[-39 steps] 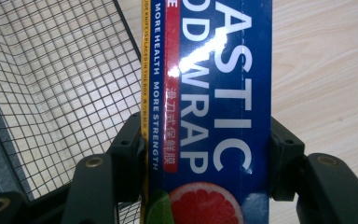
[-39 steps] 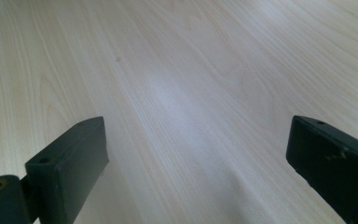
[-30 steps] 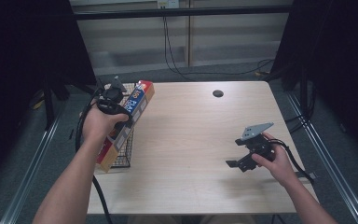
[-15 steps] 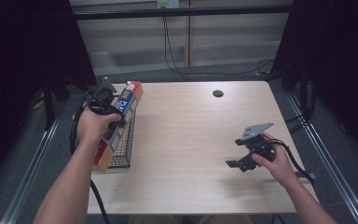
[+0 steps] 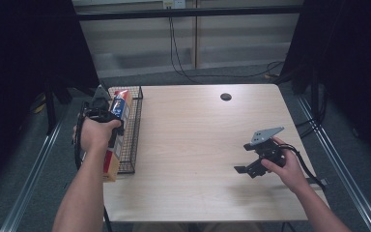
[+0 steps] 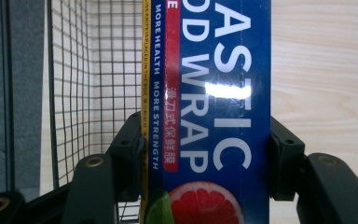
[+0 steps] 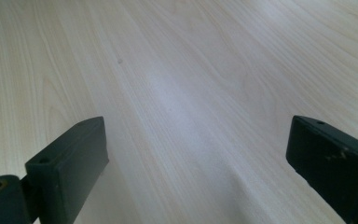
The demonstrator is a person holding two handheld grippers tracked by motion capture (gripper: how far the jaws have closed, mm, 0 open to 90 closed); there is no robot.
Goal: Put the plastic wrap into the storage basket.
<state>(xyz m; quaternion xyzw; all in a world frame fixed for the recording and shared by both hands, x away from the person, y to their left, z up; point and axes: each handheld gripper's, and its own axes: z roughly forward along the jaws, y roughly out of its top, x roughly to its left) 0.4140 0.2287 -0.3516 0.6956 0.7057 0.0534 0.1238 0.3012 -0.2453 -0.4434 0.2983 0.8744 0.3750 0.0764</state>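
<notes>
The plastic wrap box (image 6: 209, 116) is clamped across its width by the left hand-held gripper (image 5: 101, 113), above the wire basket (image 5: 131, 140) at the desk (image 5: 198, 145) edge near nine o'clock. Its long axis runs from twelve to six, in line with the basket's length. Open room is left inside the basket. The right hand-held gripper (image 5: 251, 162), jaws wide and empty, is held well apart near four o'clock.
</notes>
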